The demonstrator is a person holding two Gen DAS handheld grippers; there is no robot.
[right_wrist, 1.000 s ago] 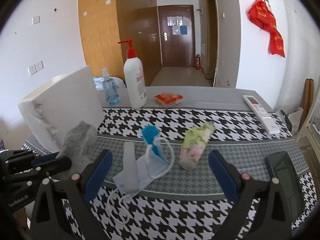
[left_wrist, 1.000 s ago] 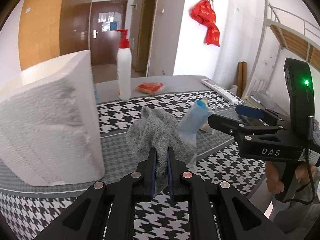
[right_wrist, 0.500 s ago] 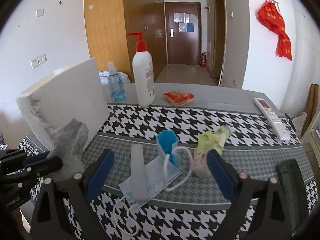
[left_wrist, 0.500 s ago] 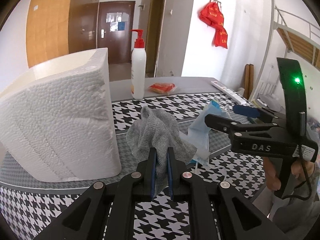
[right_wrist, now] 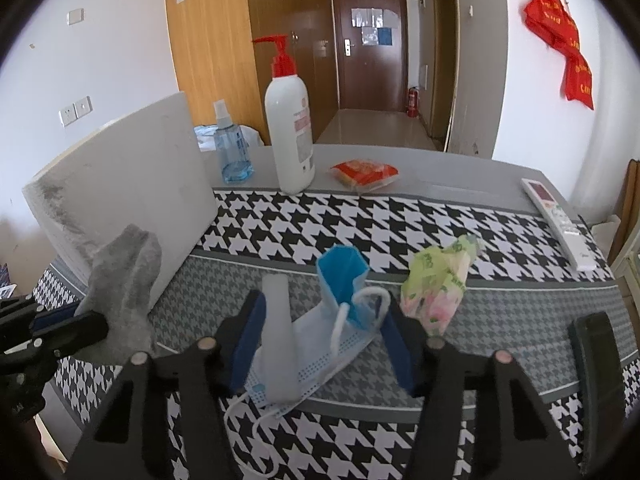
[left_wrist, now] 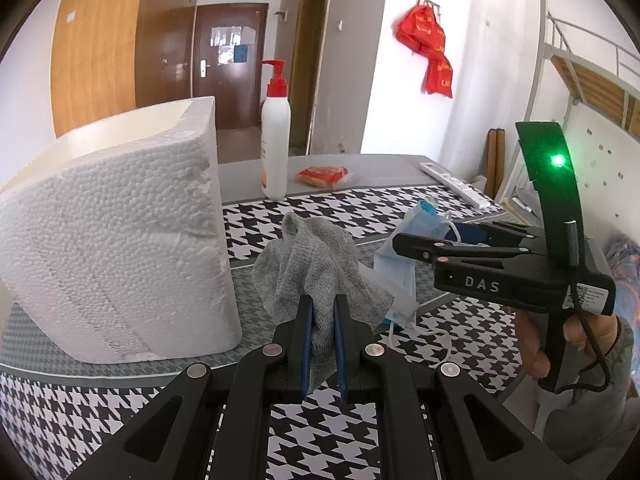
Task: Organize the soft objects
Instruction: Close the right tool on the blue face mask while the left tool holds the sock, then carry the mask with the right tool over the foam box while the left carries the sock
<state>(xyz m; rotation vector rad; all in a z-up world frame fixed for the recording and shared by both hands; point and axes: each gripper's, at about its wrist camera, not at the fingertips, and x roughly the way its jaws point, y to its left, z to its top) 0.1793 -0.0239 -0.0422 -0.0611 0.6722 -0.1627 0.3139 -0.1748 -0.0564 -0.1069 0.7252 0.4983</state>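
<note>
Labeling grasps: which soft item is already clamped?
The grey sock, pinched in the left gripper. The blue face mask and floral tissue pack lie unclamped.

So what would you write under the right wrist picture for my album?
The right gripper closing around a blue face mask on the checked tablecloth, while the left gripper holds a grey sock.

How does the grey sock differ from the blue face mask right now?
The grey sock is knit and bunched, pinched off the table in the left tongs; the blue face mask is thin and pleated, lying on the tablecloth between the right tongs' closing pads, apparently not yet pinched. Both are limp and soft.
</note>
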